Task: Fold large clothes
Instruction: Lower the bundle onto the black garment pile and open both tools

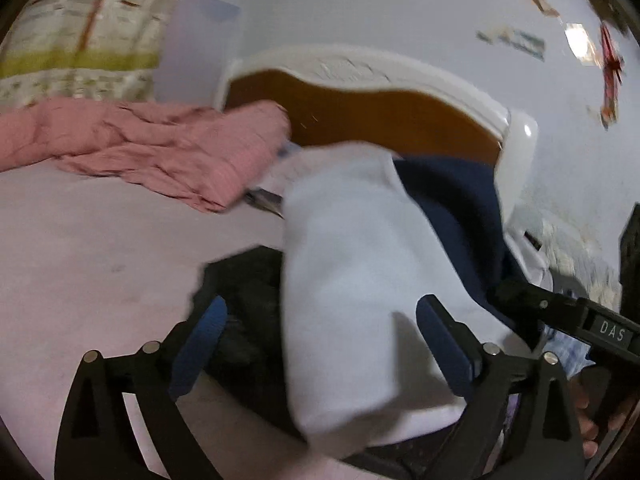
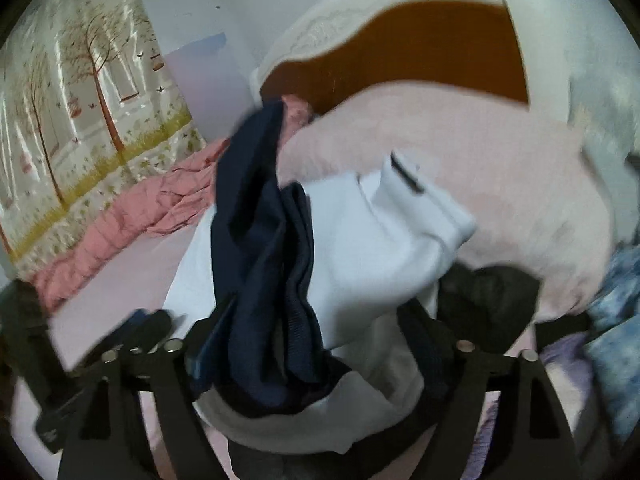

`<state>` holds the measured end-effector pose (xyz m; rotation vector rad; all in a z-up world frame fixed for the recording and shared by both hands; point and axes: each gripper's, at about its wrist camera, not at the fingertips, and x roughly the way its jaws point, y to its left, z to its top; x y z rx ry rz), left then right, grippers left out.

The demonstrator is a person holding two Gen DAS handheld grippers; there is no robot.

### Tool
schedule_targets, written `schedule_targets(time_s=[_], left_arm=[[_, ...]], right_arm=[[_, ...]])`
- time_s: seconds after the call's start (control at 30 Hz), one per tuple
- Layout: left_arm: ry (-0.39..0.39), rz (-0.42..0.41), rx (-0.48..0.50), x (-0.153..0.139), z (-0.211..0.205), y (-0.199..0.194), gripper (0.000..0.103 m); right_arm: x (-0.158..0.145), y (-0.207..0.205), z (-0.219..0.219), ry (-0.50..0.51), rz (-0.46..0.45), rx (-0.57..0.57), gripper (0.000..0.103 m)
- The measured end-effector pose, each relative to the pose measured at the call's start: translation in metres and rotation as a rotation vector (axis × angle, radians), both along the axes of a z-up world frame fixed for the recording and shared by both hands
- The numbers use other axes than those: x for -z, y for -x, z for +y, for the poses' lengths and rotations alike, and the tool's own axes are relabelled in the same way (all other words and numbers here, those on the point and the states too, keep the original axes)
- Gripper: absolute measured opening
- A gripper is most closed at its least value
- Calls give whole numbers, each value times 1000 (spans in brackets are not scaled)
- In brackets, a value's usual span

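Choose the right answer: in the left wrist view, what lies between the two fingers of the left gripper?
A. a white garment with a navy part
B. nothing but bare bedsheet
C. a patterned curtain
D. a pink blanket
A: the white garment, with its navy part behind, hangs between the wide-apart fingers of the left gripper; the pink blanket lies farther away.

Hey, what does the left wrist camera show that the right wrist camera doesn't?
Only the left wrist view shows wall decorations and the right gripper reaching in.

Only the right wrist view shows a pale pink pillow and blue patterned fabric.

Both show the white-and-navy garment, pink blanket, headboard and tree-print curtain.
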<state>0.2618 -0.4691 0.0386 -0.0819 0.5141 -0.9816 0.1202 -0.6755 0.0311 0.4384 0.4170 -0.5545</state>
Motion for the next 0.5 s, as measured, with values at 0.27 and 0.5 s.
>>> schedule_targets(time_s=[0.27, 0.5], left_arm=[[5, -229, -97, -33, 87, 23, 97], [-3, -342, -226, -25, 172, 24, 103]], right_arm=[[-44, 31, 62, 161, -106, 92, 95], [-35, 26, 151, 220, -179, 6, 103]])
